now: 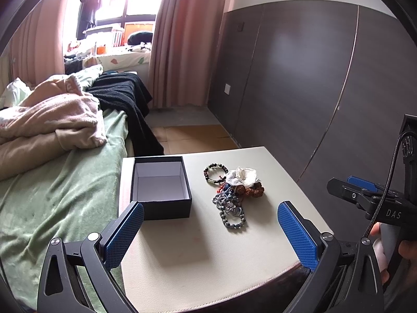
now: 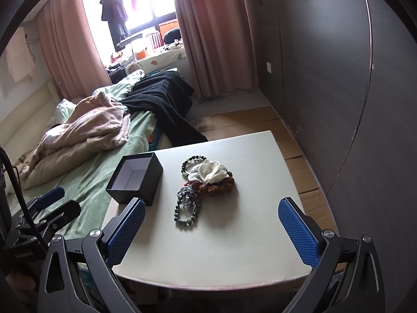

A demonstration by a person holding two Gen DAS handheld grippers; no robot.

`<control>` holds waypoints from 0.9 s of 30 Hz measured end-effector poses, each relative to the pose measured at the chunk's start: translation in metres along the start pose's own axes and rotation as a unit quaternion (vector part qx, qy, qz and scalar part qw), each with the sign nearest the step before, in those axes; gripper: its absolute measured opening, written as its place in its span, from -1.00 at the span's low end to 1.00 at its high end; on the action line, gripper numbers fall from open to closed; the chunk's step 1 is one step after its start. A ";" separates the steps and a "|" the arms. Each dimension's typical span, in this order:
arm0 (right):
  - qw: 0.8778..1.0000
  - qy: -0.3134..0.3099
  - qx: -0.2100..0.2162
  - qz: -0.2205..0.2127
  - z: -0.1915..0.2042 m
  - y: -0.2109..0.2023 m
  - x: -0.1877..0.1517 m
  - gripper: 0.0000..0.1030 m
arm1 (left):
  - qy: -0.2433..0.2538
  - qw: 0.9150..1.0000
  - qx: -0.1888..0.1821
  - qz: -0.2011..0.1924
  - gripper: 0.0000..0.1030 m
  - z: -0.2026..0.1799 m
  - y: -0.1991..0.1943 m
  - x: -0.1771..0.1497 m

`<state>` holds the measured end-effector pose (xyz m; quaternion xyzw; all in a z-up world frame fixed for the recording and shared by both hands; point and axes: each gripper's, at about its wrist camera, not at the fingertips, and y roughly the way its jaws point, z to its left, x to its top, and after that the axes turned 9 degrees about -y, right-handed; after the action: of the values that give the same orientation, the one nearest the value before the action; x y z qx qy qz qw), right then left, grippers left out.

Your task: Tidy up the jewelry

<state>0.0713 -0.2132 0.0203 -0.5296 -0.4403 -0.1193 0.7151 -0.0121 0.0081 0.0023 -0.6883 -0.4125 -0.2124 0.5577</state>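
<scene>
An open, empty black box (image 1: 160, 186) with a white inside stands at the left of a small beige table (image 1: 208, 255); it also shows in the right wrist view (image 2: 135, 178). To its right lies a pile of jewelry (image 1: 230, 195): a dark beaded bracelet (image 1: 215, 173), a white scrunchie (image 1: 242, 176), a brown beaded bracelet (image 1: 250, 190) and grey beaded bracelets (image 1: 233, 215). The pile also shows in the right wrist view (image 2: 206, 182). My left gripper (image 1: 211, 214) is open and empty above the table's front. My right gripper (image 2: 212, 210) is open and empty, just short of the pile.
A bed with a green sheet (image 1: 60, 195), a pink blanket (image 1: 52, 120) and a black throw (image 1: 125, 99) lies left of the table. A dark wardrobe wall (image 1: 312, 78) stands on the right. Cardboard sheets (image 2: 307, 172) cover the floor beyond the table.
</scene>
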 end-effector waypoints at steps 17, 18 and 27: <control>1.000 0.024 0.000 -0.004 -0.015 0.005 0.001 1.00 | 0.000 1.000 -0.003 0.009 0.99 -0.002 0.009 0.004; 1.000 0.028 0.002 -0.002 -0.017 0.006 0.001 1.00 | -0.001 1.000 -0.002 0.011 0.99 -0.002 0.011 0.005; 0.996 0.085 0.002 -0.001 -0.032 0.021 0.004 1.00 | -0.028 0.999 -0.005 0.037 0.83 0.004 0.045 0.010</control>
<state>0.1029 -0.2308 0.0077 -0.5154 -0.3788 -0.1640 0.7510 0.0291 0.0130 -0.0181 -0.7118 -0.4004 -0.1745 0.5500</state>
